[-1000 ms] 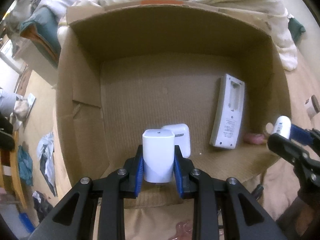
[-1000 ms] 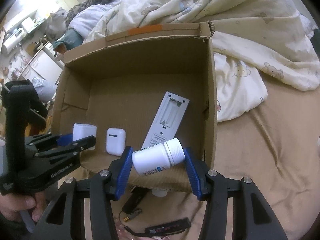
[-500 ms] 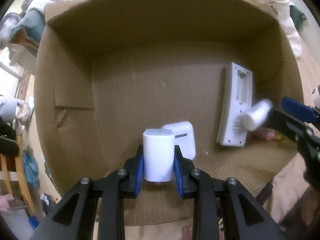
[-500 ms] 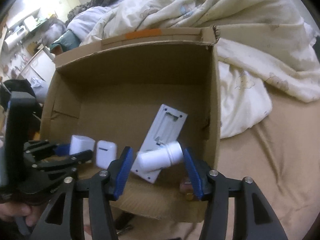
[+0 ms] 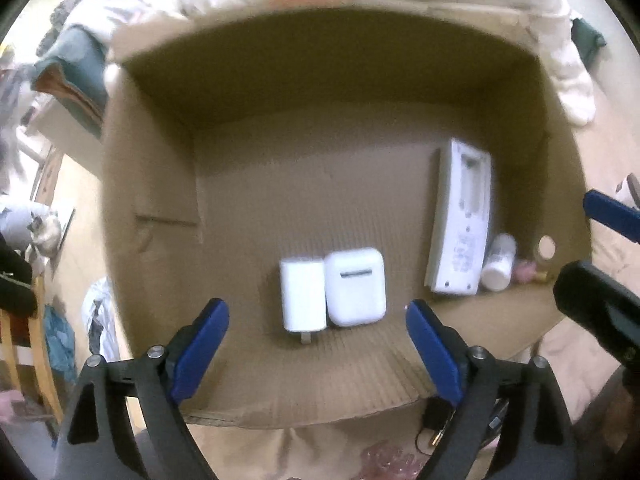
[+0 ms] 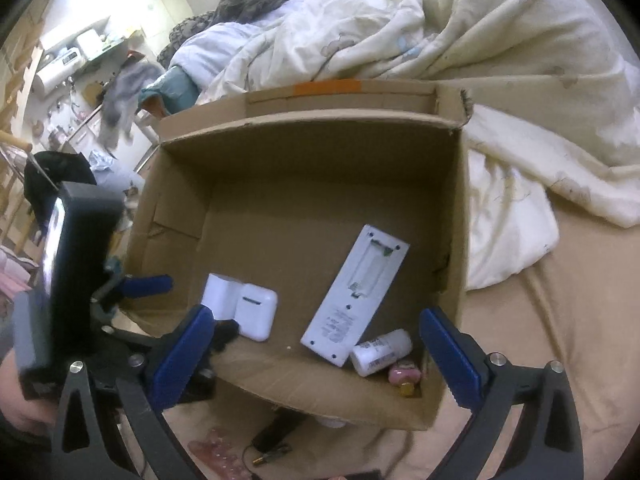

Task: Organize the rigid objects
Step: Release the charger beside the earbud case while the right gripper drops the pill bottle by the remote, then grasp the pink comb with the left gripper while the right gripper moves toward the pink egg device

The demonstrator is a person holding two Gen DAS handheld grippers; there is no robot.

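1. The left wrist view is blurred throughout, so the print on the items cannot be read there; the label text on the white bottle (image 6: 381,351) is too small to read in the right wrist view too.
2. A small pink item (image 6: 404,373) with a gold-coloured piece just beside it lies in the near right corner of the cardboard box (image 6: 312,148); what it is cannot be told.
3. Dark cables and a pinkish crinkled thing lie on the bedsheet near the box's front flap, partly cut off by the frame edge.
4. The left gripper (image 5: 316,344) has just been opening; its blue pads stand wide apart with nothing between them. The white charger block (image 5: 303,295) lies on the box floor beyond it, prongs toward the near side, touching the white earbud case (image 5: 355,286) on its right.
5. The right gripper (image 6: 316,354) has just been opening as well and holds nothing. The bottle lies on its side on the box floor, against the near end of the white remote (image 6: 356,294), which lies back-up with its battery bay uncovered.
6. A rumpled cream duvet (image 6: 460,40) lies on the far side of the box.
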